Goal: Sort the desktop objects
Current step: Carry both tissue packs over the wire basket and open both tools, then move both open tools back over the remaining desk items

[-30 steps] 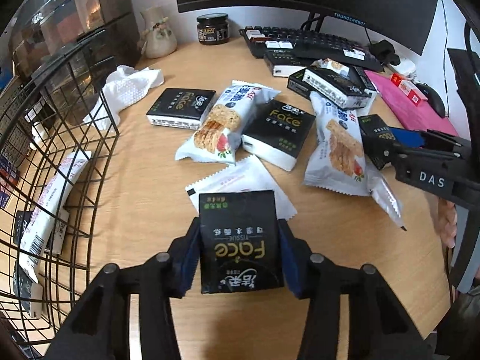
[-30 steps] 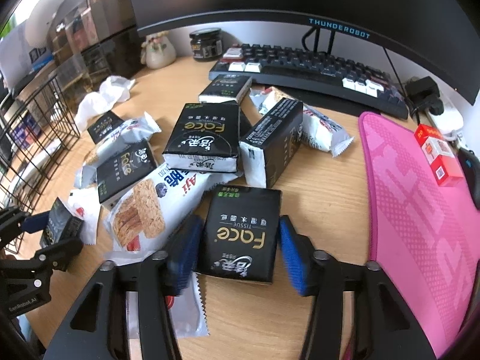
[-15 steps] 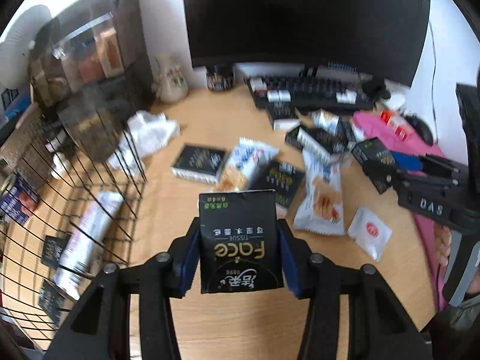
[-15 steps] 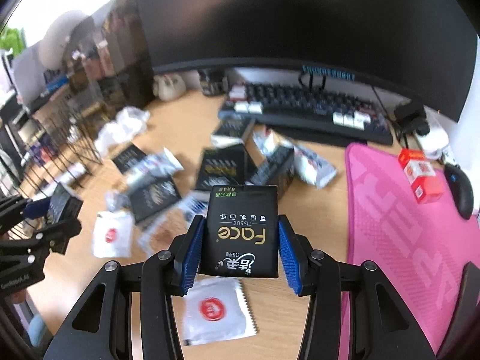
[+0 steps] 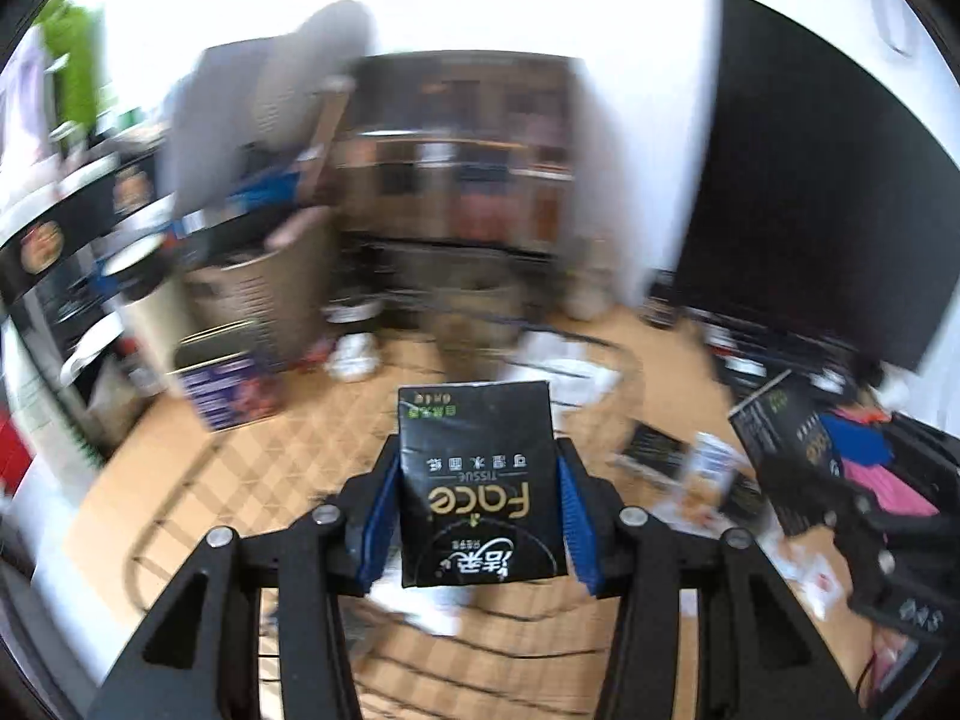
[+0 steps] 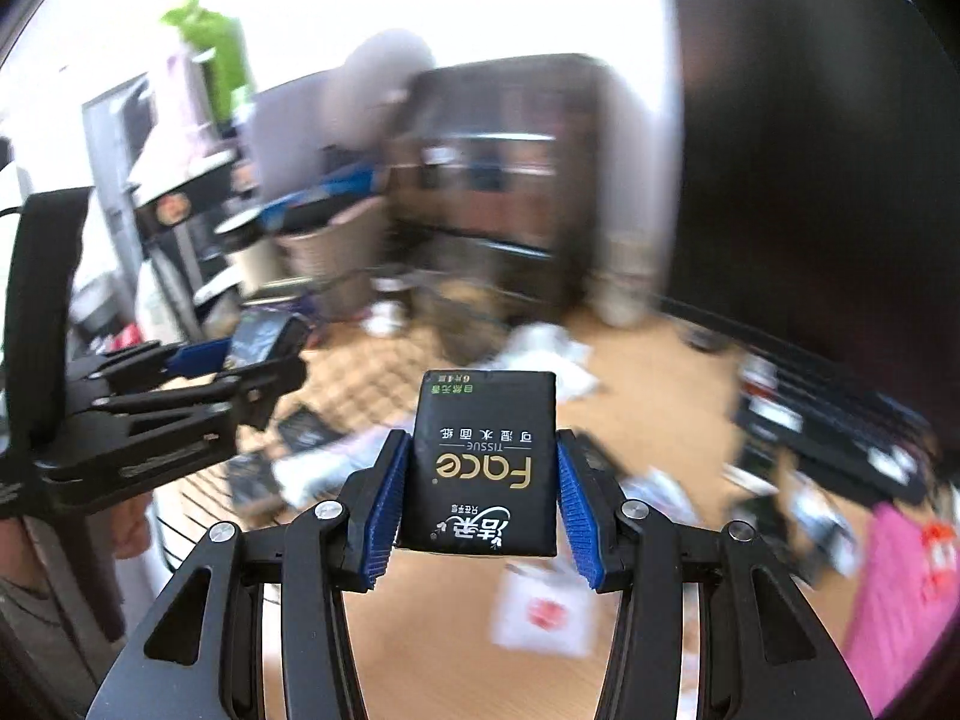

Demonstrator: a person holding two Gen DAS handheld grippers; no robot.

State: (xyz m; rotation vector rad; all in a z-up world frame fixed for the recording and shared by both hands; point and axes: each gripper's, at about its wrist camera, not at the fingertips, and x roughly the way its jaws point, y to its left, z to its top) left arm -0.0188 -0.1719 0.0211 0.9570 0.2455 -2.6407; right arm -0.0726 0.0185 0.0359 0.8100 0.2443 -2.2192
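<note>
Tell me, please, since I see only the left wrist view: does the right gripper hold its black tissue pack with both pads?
Observer: Yes. In the right wrist view, both blue pads of the right gripper press the sides of the tissue pack.
Operator: What is on the desk near it?
Observer: Below the pack in that view, a white sachet with a red mark lies on the desk.

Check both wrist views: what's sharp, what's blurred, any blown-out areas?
Left wrist view: the left gripper and its tissue pack are sharp, the background is motion-smeared, the upper wall blown out. Right wrist view: the same, with the right gripper and its own tissue pack crisp.
</note>
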